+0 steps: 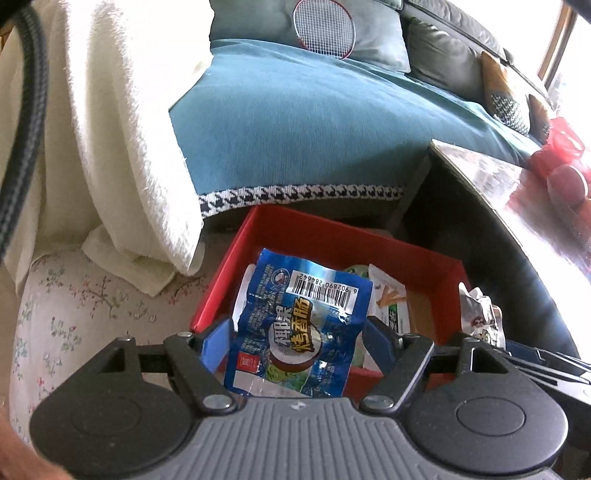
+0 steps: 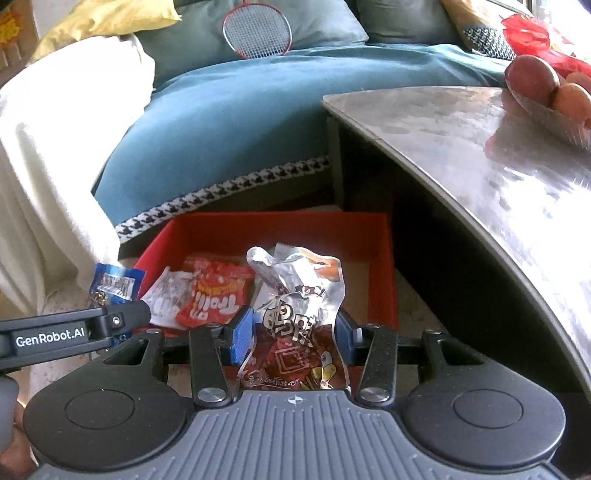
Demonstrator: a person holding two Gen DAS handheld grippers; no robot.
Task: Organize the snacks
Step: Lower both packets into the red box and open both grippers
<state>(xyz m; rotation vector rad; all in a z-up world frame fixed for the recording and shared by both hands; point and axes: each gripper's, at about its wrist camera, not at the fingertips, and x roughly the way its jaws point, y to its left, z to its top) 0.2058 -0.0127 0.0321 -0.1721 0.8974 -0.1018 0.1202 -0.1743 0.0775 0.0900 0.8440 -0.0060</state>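
Note:
In the left wrist view my left gripper (image 1: 295, 343) is shut on a blue snack packet (image 1: 295, 317) with a barcode, its blue pads pressing both sides. It hangs over a red box (image 1: 332, 236) on the floor. My right gripper (image 2: 295, 332) is shut on a crinkled silver-and-red snack packet (image 2: 295, 288), above the same red box (image 2: 280, 229). In the box lie an orange Trolli packet (image 2: 214, 295) and a white packet (image 2: 166, 299). The blue packet (image 2: 116, 282) shows at the left of the right wrist view. The silver packet (image 1: 480, 314) shows at the right of the left wrist view.
A glossy curved table (image 2: 480, 147) with fruit (image 2: 532, 77) overhangs the right side of the box. Behind the box is a sofa with a teal cover (image 2: 229, 129), a white blanket (image 2: 44, 166) and a badminton racket (image 2: 258, 33). A floral fabric (image 1: 74, 314) lies left of the box.

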